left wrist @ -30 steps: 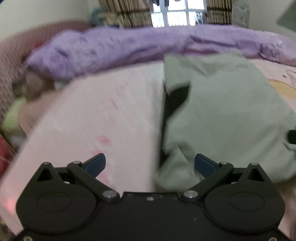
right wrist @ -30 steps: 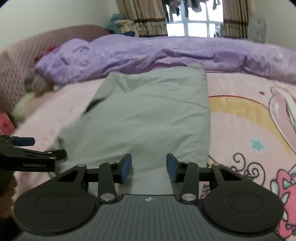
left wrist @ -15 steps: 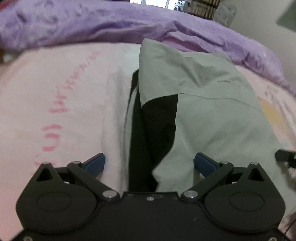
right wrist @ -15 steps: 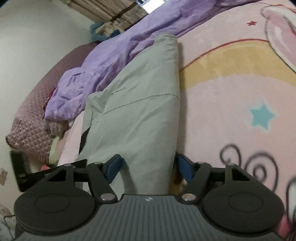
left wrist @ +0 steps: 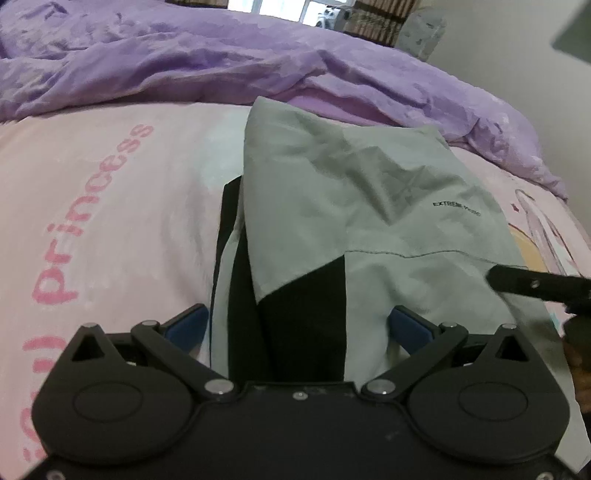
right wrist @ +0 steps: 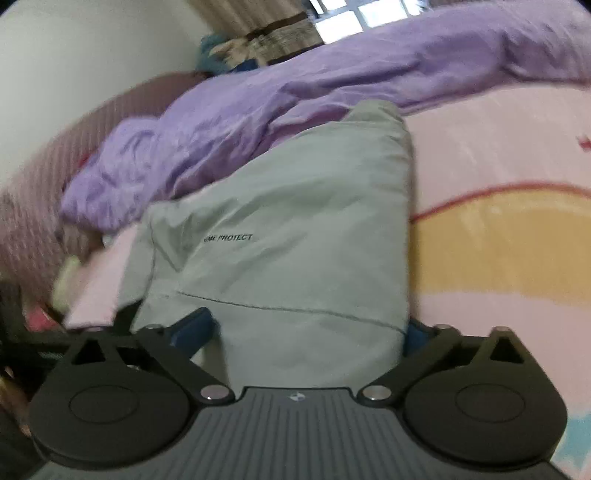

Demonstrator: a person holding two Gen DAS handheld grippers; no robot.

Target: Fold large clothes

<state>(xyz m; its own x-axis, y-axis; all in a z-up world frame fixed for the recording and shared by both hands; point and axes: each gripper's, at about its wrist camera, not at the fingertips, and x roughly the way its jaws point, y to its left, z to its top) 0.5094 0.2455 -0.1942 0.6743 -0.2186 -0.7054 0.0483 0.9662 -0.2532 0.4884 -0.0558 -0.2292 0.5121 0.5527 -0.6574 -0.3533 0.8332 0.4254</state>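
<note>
A grey-green jacket (left wrist: 369, 206) with black panels lies folded lengthwise on the pink bed sheet (left wrist: 110, 206). It also shows in the right wrist view (right wrist: 295, 258). My left gripper (left wrist: 297, 325) is open, its blue pads on either side of the jacket's near left edge with the black panel between them. My right gripper (right wrist: 310, 332) is open, its pads on either side of the jacket's near right edge. The right gripper's finger shows at the right in the left wrist view (left wrist: 535, 284).
A crumpled purple duvet (left wrist: 221, 62) lies across the far side of the bed, also seen in the right wrist view (right wrist: 295, 96). A padded mauve headboard (right wrist: 55, 155) is at the left. A window and curtains (right wrist: 295, 22) are behind.
Both grippers have come down and forward to the jacket's near end, so the fabric now sits between each pair of open fingers. The right gripper opened wider.
</note>
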